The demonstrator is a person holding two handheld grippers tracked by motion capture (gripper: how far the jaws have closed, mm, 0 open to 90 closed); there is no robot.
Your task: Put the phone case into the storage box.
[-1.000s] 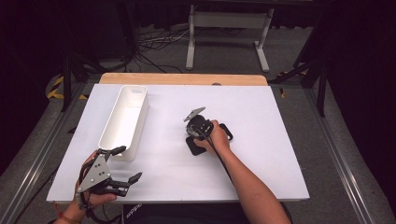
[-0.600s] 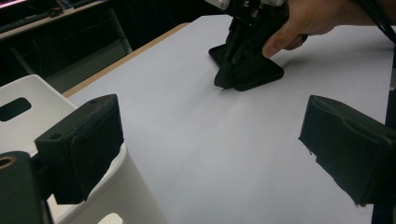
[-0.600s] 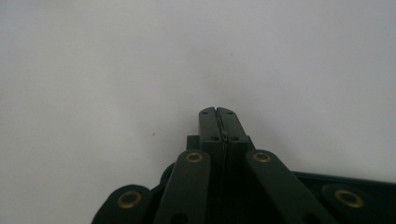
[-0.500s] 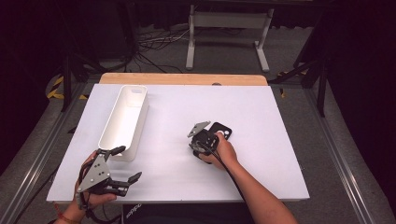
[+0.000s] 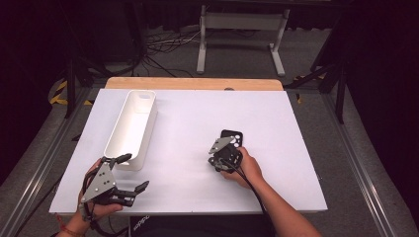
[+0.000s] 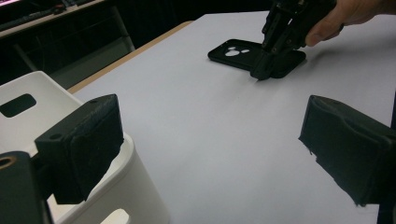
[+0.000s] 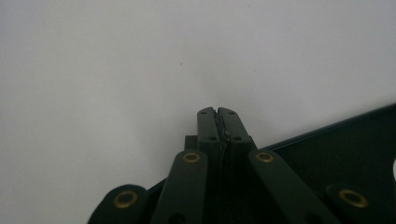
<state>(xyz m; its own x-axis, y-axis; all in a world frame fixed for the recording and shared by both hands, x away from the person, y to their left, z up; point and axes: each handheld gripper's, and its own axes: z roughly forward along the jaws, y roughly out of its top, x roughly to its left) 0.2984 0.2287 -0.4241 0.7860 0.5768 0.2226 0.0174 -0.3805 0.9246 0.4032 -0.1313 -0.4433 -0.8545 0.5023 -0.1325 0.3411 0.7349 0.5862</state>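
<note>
Since the earlier frame the right gripper (image 5: pixel 223 157) has slid toward the table's (image 5: pixel 296 148) near edge with the black phone case (image 5: pixel 231 138), jaws pressed together at the case's edge, while the left gripper (image 5: pixel 127 171), gaping wide and empty, sits beside the white bin (image 5: pixel 129 129) at the near left corner.
</note>
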